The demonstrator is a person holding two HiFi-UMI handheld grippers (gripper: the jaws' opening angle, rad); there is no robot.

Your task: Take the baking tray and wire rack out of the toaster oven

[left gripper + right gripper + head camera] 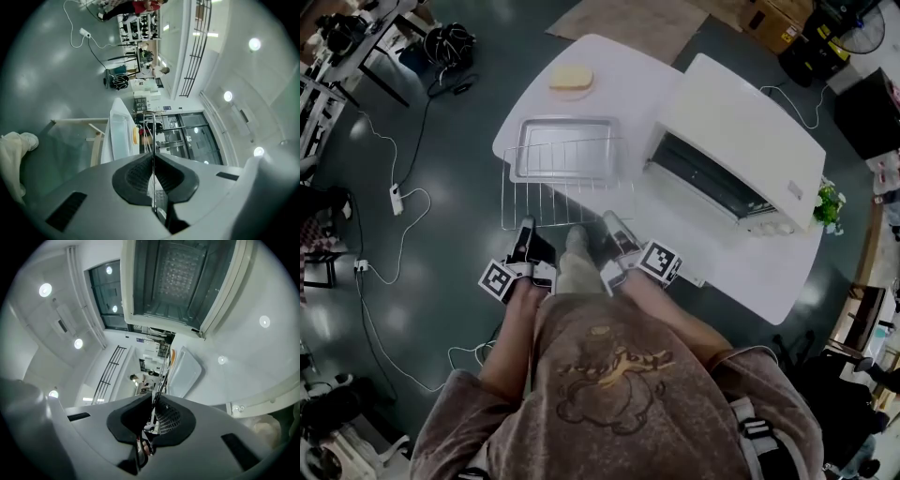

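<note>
Metal wire rack [567, 199] pinched by left gripper [525, 229] and right gripper [612, 223].

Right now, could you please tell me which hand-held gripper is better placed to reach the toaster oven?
I'd say right. Both are shut on the wire rack, but the right hand-held gripper sits beside the open toaster oven, which its own view looks into; the left hand-held gripper is farther away.

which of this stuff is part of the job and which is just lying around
Part of the job:
- wire rack, clamped by left gripper and right gripper
- baking tray, partly under the rack
- toaster oven

Just lying about:
- bread slice
- potted plant
- power strip on the floor
</note>
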